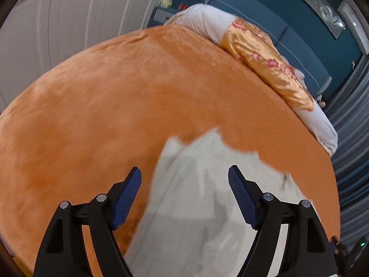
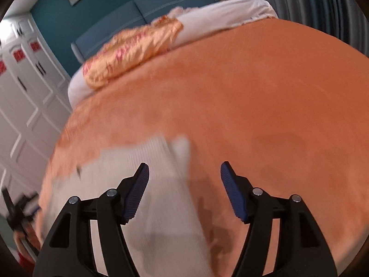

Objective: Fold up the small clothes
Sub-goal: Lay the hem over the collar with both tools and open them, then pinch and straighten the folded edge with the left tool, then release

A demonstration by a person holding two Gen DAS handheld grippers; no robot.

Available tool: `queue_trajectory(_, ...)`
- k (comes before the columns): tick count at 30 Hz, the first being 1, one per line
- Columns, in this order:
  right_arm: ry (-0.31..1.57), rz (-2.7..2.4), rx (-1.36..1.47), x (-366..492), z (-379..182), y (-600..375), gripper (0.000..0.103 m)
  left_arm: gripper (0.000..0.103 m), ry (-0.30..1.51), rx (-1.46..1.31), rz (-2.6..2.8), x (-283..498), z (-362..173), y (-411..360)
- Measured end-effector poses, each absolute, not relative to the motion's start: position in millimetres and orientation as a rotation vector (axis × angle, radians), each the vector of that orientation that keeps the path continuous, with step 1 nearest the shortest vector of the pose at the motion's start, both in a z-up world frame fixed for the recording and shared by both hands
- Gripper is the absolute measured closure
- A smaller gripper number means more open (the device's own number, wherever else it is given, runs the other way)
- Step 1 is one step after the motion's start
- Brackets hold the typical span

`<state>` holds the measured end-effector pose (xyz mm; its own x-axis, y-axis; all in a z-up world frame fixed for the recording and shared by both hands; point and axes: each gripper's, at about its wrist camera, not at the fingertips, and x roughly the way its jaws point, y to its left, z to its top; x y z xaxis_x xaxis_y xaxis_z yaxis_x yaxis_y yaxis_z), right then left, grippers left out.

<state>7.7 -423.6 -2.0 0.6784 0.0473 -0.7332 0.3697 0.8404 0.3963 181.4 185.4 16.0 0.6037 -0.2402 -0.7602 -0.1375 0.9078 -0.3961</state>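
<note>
A small white ribbed garment (image 1: 207, 196) lies flat on the orange bedspread (image 1: 103, 103), blurred by motion. My left gripper (image 1: 184, 175) is open and empty, hovering above the garment's left part; its left finger is over the bedspread. In the right wrist view the same garment (image 2: 156, 196) lies at lower left on the bedspread (image 2: 265, 92). My right gripper (image 2: 184, 170) is open and empty above the garment's right edge, with its right finger over bare bedspread.
A gold floral pillow (image 1: 265, 55) and white bedding (image 1: 205, 20) lie at the head of the bed against a teal headboard (image 1: 299, 46). White wardrobe doors (image 1: 69, 11) stand to the left. Grey curtains (image 1: 352, 138) hang on the right.
</note>
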Motion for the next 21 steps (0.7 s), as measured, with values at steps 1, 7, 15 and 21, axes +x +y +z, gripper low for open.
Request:
queue_trajectory(1, 0.854, -0.187, 0.589, -14, -11, -423, 0.041, 0.028, 0.946, -0.457, -0.066, 172, 14, 189)
queue_trajectory(7, 0.926, -0.171, 0.785, -50, -51, -414, 0.039, 0.028, 1.110, -0.537, -0.041, 124, -33, 195)
queue_trajectory(15, 0.933, -0.086, 0.721, -12, -35, -379, 0.093, 0.086, 1.123, -0.508, -0.060, 121, -22, 188)
queue_trajectory(21, 0.879, -0.119, 0.646, -53, 9, -391, 0.095, 0.089, 1.138, -0.434, -0.095, 90, 1, 204)
